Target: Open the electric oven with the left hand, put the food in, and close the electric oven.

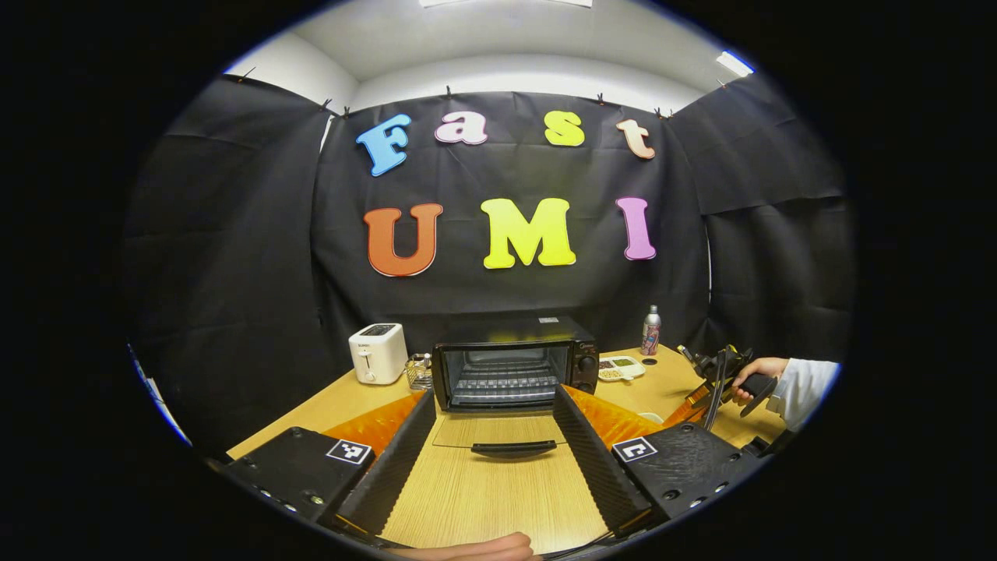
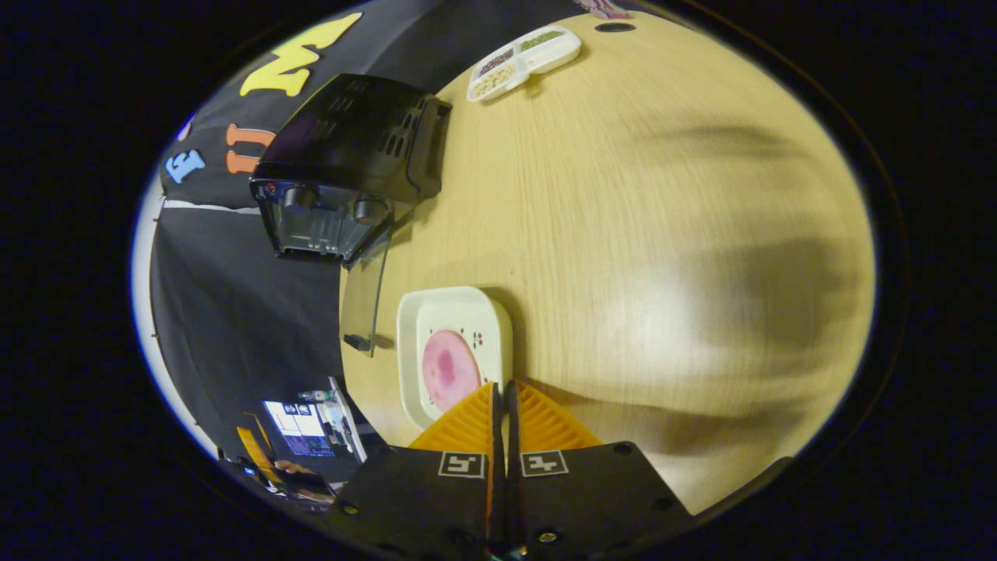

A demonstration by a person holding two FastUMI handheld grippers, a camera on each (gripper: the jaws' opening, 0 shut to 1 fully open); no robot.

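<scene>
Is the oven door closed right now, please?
No: in the left gripper view the oven door lies folded down flat on the table.

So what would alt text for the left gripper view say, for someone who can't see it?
An electric oven sits on a wooden table with its glass door folded down open, framed by the left gripper's spread fingers. A white toaster stands beside it.

Black oven (image 1: 514,362), white toaster (image 1: 378,352), pink food (image 2: 450,369) on white plate (image 2: 413,312)

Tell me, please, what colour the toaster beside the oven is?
White; the toaster shows best in the left gripper view.
</scene>
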